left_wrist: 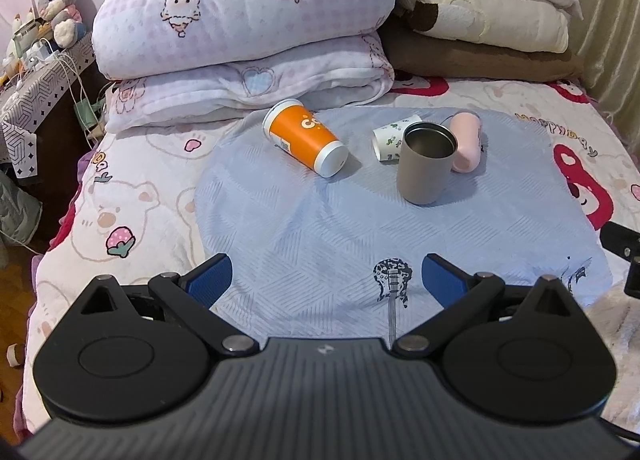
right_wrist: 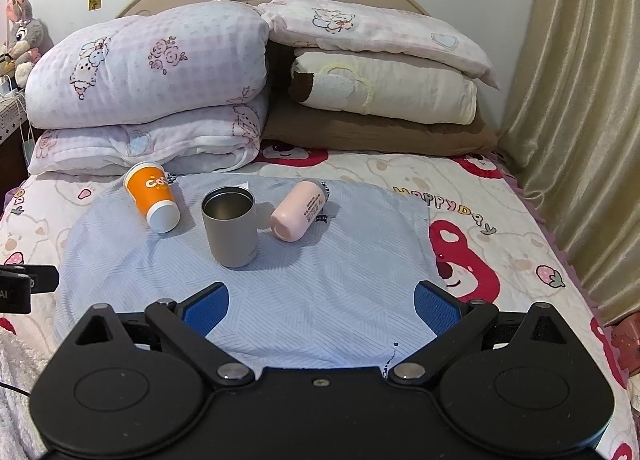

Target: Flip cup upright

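Observation:
A grey metal cup (left_wrist: 426, 164) stands upright on the light blue cloth (left_wrist: 320, 227); it also shows in the right wrist view (right_wrist: 231, 225). An orange paper cup (left_wrist: 306, 137) (right_wrist: 152, 197) lies on its side to its left. A pink cup (left_wrist: 466, 141) (right_wrist: 299, 209) lies on its side to its right. A small white patterned cup (left_wrist: 390, 139) lies on its side behind the grey cup, hidden in the right wrist view. My left gripper (left_wrist: 326, 278) is open and empty, well short of the cups. My right gripper (right_wrist: 320, 306) is open and empty, also short of them.
Folded quilts and pillows (left_wrist: 248, 19) (right_wrist: 380, 71) are stacked at the head of the bed. A bedside table (left_wrist: 36, 75) with cables and a plush toy stands at the left. A curtain (right_wrist: 580, 119) hangs along the right edge.

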### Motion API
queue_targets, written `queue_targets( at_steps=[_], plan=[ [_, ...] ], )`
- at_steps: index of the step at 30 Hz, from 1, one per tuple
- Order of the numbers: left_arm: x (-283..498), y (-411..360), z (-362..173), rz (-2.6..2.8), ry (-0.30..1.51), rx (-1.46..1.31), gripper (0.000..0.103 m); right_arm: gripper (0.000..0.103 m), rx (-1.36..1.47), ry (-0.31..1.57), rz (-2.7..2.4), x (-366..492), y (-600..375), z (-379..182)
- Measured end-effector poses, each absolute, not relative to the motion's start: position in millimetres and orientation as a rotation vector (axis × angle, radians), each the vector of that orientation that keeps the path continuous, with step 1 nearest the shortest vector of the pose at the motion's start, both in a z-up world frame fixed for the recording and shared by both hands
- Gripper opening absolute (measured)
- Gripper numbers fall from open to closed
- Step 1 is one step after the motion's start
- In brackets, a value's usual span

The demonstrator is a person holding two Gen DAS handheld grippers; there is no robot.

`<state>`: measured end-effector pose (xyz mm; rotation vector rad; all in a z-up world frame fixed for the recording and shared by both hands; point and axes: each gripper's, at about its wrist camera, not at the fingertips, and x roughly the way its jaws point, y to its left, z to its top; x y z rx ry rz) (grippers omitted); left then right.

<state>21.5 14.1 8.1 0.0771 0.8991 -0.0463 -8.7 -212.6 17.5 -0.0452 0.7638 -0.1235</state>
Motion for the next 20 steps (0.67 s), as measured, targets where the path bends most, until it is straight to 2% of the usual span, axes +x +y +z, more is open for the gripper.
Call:
queue_targets(
  at_steps=[20],
  plan=[
    [24.1,13.7,5.9,-0.034,0.913,0.087,0.103,0.101,-0.061,0.768,-0.135,-9.6,-216.1,16.5]
  ],
)
